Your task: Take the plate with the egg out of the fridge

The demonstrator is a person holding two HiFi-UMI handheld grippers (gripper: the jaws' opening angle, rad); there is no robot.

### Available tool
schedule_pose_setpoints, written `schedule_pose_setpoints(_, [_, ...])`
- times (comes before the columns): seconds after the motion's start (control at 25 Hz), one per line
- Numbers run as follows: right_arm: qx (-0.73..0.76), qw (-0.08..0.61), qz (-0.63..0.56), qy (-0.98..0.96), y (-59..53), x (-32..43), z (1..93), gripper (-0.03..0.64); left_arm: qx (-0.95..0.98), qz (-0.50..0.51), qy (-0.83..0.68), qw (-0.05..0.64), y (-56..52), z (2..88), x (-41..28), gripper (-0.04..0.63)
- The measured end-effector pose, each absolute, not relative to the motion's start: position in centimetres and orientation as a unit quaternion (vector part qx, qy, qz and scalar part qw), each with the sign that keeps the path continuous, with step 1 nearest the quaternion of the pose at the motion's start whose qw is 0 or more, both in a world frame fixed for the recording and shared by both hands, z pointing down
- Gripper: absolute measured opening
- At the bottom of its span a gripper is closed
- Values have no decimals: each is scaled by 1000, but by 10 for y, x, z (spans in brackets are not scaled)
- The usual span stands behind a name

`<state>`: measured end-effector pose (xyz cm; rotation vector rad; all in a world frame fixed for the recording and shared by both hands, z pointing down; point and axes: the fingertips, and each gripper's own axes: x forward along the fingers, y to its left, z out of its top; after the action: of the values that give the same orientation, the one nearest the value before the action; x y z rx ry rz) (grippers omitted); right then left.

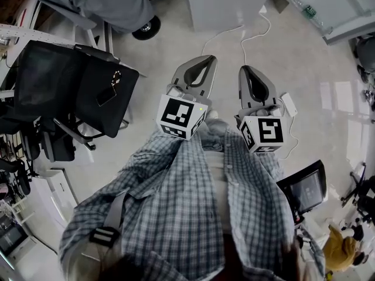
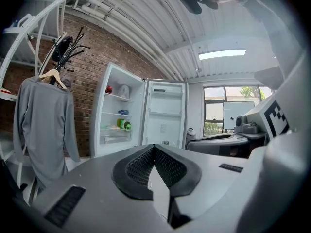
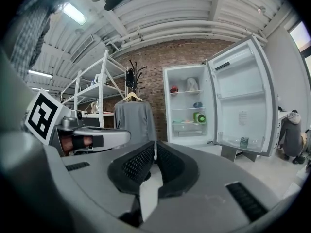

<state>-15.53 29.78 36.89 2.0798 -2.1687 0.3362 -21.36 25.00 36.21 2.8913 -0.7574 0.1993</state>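
1. A lab-like workroom, not a home. Ahead of the jaws, an open white fridge [image 3: 194,106] stands against a bare brick wall [image 3: 146,62].
2. Left of the jaws are metal shelving [image 3: 92,89] and a coat stand [image 3: 131,74], under a ribbed industrial ceiling [image 3: 170,13].
3. In the head view, a black office chair [image 1: 64,92] stands left of the jaws, and a monitor [image 1: 307,189] sits behind them to the right.

Brick wall [image 3: 146,62], ribbed white ceiling [image 2: 146,28], strip light [image 2: 221,55], windows [image 2: 228,106]; pale, perhaps polished floor [image 1: 176,34]; 1 hanging grey garment [image 2: 43,125].

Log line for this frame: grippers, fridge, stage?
stage: not started | left gripper: shut, empty | right gripper: shut, empty | fridge: door open, across room
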Motion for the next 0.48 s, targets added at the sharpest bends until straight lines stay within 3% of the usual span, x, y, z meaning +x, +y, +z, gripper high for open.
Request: schedule_pose_setpoints(0.48, [710,46,122,-692,306,-113,377,20,963,75,-251,68,247,366,-187,6])
